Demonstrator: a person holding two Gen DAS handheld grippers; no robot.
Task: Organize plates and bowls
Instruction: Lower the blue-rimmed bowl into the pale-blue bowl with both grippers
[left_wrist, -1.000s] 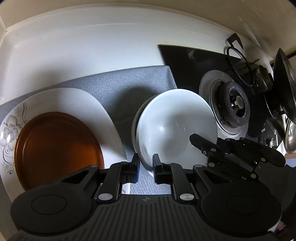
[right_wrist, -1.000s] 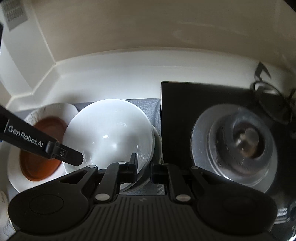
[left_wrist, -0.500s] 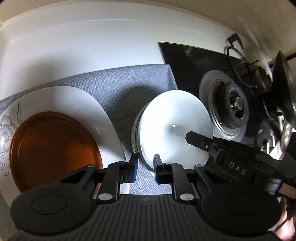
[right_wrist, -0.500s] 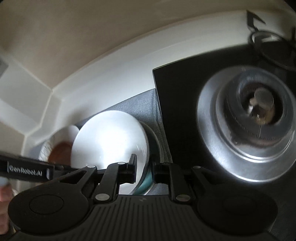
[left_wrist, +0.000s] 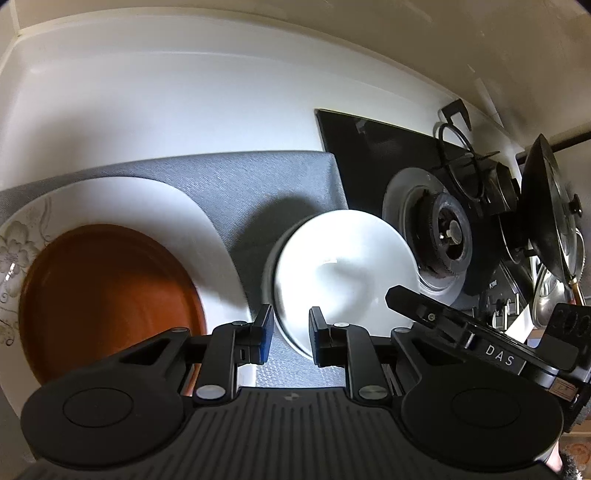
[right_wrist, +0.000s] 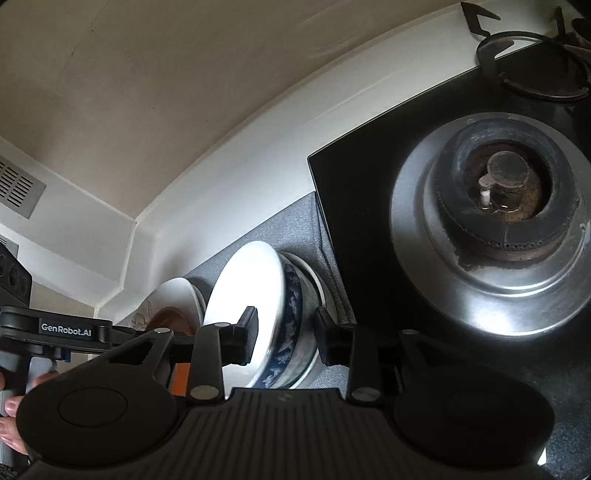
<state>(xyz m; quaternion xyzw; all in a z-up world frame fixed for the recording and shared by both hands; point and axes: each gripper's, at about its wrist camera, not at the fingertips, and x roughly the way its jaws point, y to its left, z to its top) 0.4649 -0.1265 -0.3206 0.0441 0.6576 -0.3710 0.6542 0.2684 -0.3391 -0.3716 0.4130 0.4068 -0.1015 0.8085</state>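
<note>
Right gripper (right_wrist: 284, 338) wider; two bowls (right_wrist: 258, 314).

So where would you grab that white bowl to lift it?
By the rim. The white bowl sits nested in a blue-patterned bowl, so only its thin lip stands free. Probably come from above at the near edge, one finger inside and one outside, as the right gripper now straddles it.

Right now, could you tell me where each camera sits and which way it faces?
Left wrist: on the left gripper, angled down at the brown plate and white bowl; the right gripper shows.
Right wrist: on the right gripper, tilted toward bowl and burner; the left gripper body shows.
Shared: bowl, plate, grey mat, burner.
</note>
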